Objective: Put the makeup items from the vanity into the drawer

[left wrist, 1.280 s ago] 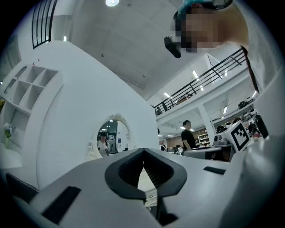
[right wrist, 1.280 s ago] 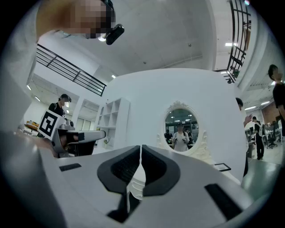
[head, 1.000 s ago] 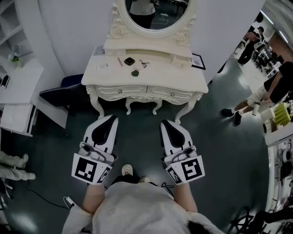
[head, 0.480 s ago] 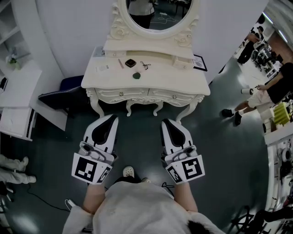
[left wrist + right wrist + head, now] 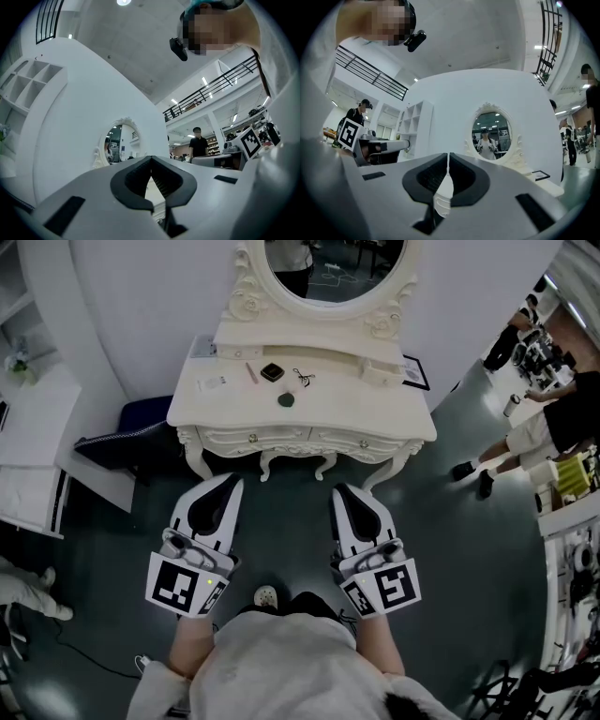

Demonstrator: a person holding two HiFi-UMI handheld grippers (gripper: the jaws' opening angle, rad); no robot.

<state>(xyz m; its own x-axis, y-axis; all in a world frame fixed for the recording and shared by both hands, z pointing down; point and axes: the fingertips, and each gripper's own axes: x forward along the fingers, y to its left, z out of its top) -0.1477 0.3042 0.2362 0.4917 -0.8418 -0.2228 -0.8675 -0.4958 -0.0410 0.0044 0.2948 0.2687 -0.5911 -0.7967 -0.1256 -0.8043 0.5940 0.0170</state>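
The makeup items lie well ahead of both claws on the vanity (image 5: 366, 407) top. They are a small dark square case (image 5: 272, 372), a dark round piece (image 5: 286, 399) nearer the front edge, a slim stick (image 5: 250, 372), a thin wiry item (image 5: 302, 377) and a flat white piece (image 5: 211, 383). All of them sit nearer the left claw's line than the right's.

The vanity is cream-white with a smooth top, carved scrollwork along its apron and curved legs. Two drawer fronts, the left drawer (image 5: 234, 438) and the right drawer (image 5: 380, 443), each carry a small round knob, and both are closed. Behind the top rises a low shelf, and above it an oval mirror (image 5: 319, 263) in an ornate moulded frame. A small framed picture (image 5: 415, 371) stands at the far corner on the right claw's side.

The left gripper (image 5: 230, 484) and the right gripper (image 5: 343, 491) are white hard-shelled claws with black ribbed pads. Each has a marker cube printed in black and white squares at the back. Both point towards the vanity, roughly level, held side by side and apart on bare forearms. They are over the dark, faintly glossy floor (image 5: 300, 540), short of the vanity's legs. In each gripper view the tips meet and nothing sits between them, so both claws are closed and empty.

Out beyond the left claw stands white shelving (image 5: 28, 418). Off to the right claw's side are people (image 5: 553, 418).
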